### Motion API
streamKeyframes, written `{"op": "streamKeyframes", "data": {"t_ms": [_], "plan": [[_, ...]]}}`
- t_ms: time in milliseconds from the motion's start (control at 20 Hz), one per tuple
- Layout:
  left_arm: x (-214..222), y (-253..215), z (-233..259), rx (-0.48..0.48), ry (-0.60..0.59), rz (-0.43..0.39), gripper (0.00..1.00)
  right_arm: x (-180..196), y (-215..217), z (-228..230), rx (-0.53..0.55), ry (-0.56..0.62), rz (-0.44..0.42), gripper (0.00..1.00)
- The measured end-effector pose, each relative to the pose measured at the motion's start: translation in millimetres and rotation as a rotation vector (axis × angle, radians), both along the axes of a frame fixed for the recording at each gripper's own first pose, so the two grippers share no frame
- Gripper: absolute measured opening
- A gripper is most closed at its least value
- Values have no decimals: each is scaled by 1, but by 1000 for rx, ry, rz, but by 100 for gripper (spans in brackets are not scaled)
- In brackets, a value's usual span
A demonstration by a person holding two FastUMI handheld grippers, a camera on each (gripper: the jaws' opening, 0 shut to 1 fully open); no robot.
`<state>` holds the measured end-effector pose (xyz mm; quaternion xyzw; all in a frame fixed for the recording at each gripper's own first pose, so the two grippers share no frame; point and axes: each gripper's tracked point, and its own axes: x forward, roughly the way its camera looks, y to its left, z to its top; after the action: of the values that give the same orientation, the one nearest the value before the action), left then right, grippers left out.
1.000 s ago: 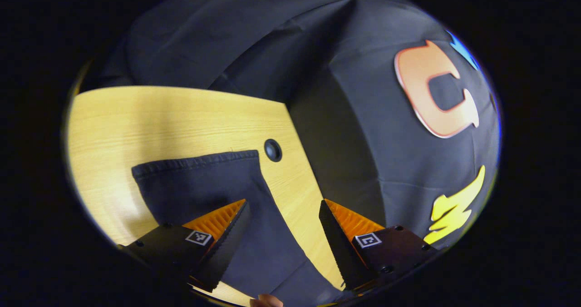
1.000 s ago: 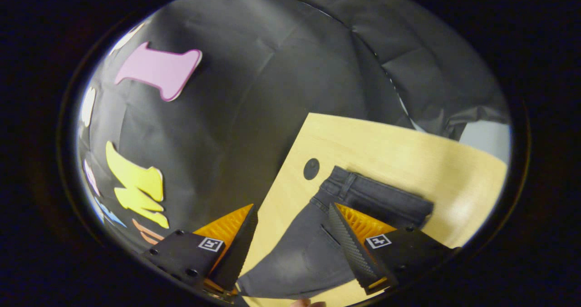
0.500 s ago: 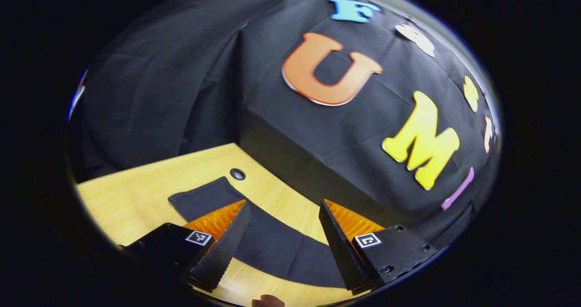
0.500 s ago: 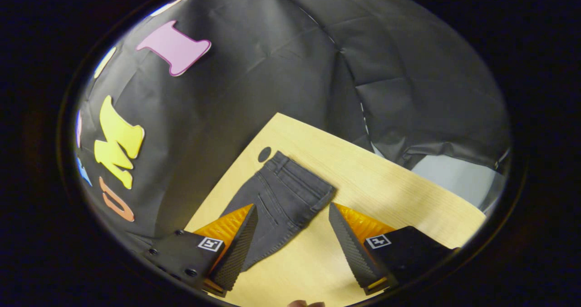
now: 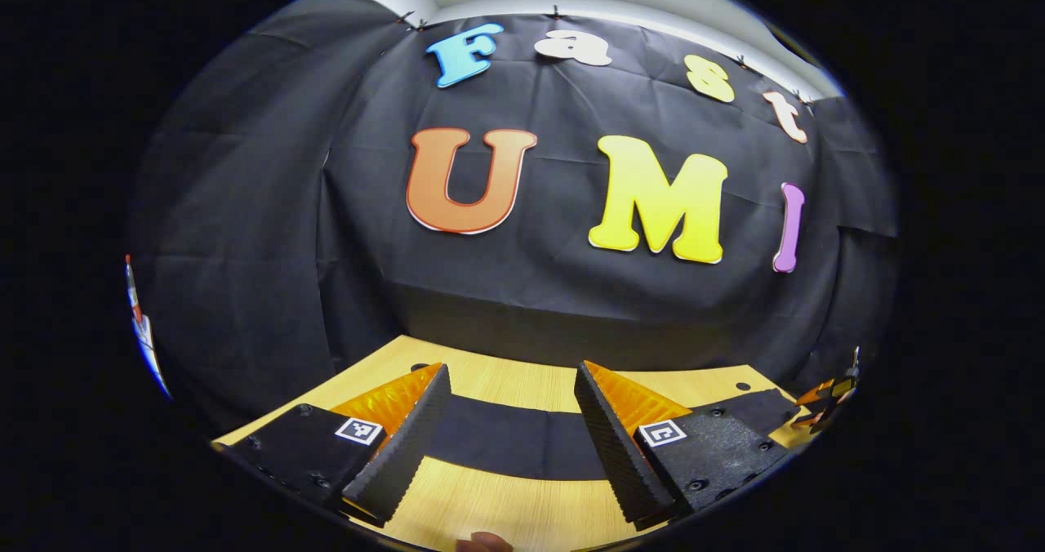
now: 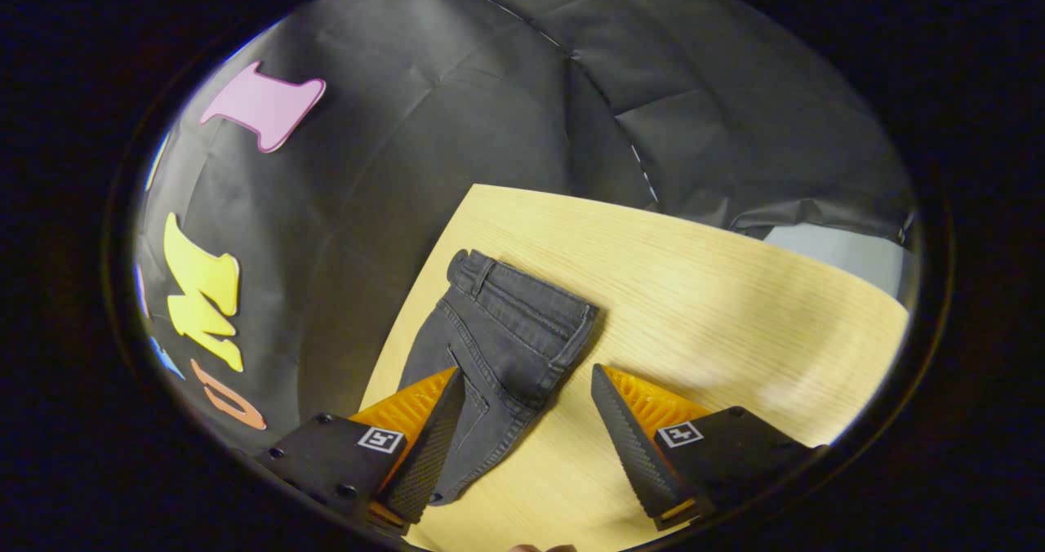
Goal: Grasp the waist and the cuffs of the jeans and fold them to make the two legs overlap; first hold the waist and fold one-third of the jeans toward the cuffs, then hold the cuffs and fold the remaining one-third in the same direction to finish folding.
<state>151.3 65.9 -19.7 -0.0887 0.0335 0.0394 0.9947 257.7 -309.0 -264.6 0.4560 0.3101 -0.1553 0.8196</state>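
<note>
The right gripper (image 6: pixel 526 442) hung with jaws apart above the dark jeans (image 6: pixel 498 348), which lay flat on the wooden bench (image 6: pixel 718 291).

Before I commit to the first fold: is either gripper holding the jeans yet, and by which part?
Nothing is held. The left gripper and right gripper are both open above the jeans lying on the table.

I see the jeans (image 6: pixel 506 331) as washed charcoal grey, with paler fading along the seams and darker stitching lines at the waistband. From my left gripper view they (image 5: pixel 506 446) read as a flat, near-black band. The tabletop (image 6: pixel 694 291) under them is pale yellow wood with fine straight grain, lighter toward its far right edge. The wall cloth (image 6: pixel 490 86) is black.
</note>
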Motion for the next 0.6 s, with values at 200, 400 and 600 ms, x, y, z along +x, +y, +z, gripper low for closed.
{"op": "streamKeyframes", "data": {"t_ms": [200, 400, 600], "plan": [[-8, -11, -5, 45, 27, -14, 98, 21, -3, -10, 52, -42, -67, 71], [-26, -10, -8, 58, 48, -25, 98, 27, -10, -20, 133, -97, -129, 37], [-30, -3, -11, 63, 76, -17, 98, 36, -9, -24, 109, -124, -144, 5]]}}
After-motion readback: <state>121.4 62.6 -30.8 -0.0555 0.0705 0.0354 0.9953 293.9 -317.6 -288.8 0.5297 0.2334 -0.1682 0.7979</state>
